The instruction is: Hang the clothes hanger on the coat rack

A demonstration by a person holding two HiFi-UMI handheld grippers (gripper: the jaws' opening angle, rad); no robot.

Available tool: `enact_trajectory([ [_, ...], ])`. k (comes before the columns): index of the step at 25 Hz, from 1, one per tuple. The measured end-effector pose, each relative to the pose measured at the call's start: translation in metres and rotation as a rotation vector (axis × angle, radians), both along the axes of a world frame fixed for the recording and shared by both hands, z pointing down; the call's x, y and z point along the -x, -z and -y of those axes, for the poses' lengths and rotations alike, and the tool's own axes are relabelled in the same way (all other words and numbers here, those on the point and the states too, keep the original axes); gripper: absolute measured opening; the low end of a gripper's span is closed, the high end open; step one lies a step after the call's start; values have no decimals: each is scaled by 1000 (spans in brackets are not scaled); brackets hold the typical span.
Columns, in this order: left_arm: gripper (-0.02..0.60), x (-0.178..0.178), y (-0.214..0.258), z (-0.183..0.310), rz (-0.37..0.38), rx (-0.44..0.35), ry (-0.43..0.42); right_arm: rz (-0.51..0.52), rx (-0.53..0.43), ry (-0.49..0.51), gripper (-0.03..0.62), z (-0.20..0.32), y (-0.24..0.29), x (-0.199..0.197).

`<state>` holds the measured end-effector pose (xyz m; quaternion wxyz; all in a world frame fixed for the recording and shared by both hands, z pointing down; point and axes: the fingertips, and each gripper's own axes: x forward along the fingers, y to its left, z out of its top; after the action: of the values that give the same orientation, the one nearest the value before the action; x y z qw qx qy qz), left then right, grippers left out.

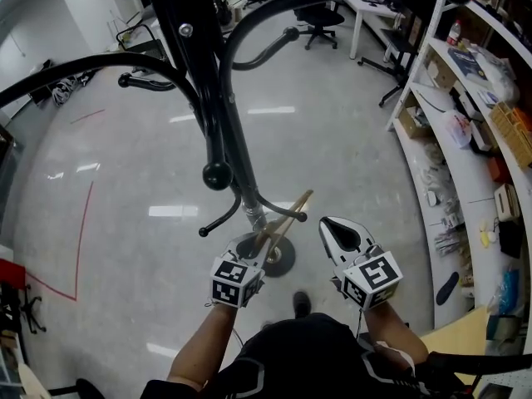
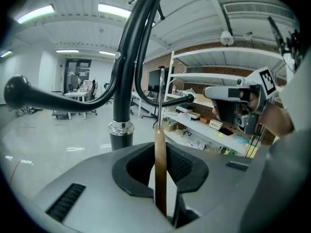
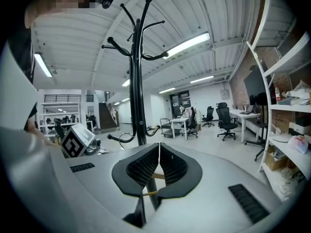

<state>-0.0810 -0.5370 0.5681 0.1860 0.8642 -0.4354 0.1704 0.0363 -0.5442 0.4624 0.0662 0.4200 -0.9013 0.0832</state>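
Note:
A black coat rack rises right in front of me, its curved arms ending in ball tips; it also stands in the left gripper view and the right gripper view. My left gripper is shut on a wooden clothes hanger beside the pole, low near the round base. In the left gripper view the wooden bar stands upright between the jaws, its metal hook wire pointing up. My right gripper hangs to the right, shut with nothing in it.
White shelving loaded with boxes and small items curves along the right. Office chairs and a desk stand at the far end of the glossy floor. Red tape lines mark the floor on the left.

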Motion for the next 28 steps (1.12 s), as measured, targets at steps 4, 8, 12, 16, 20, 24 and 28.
enact_trajectory([
  [4, 51, -2, -6, 9, 2, 6, 7, -7, 0, 22, 8, 9, -2, 1],
  [8, 51, -1, -13, 19, 27, 12, 22, -7, -9, 38, 8, 20, -1, 3],
  [12, 51, -4, -21, 27, 38, 24, 29, 9, -12, 51, 8, 33, -4, 3],
  [16, 51, -11, -30, 34, 67, 37, 31, 20, 1, 67, 8, 47, -11, 1],
  [20, 51, -17, -40, 33, 87, 51, 42, 35, 8, 98, 8, 55, -15, 2],
  [24, 51, -18, -43, 34, 78, 45, 50, 31, 26, 108, 8, 63, -24, 3],
  [28, 51, -20, -44, 34, 80, 19, 50, 34, 37, 124, 8, 64, -29, 3],
])
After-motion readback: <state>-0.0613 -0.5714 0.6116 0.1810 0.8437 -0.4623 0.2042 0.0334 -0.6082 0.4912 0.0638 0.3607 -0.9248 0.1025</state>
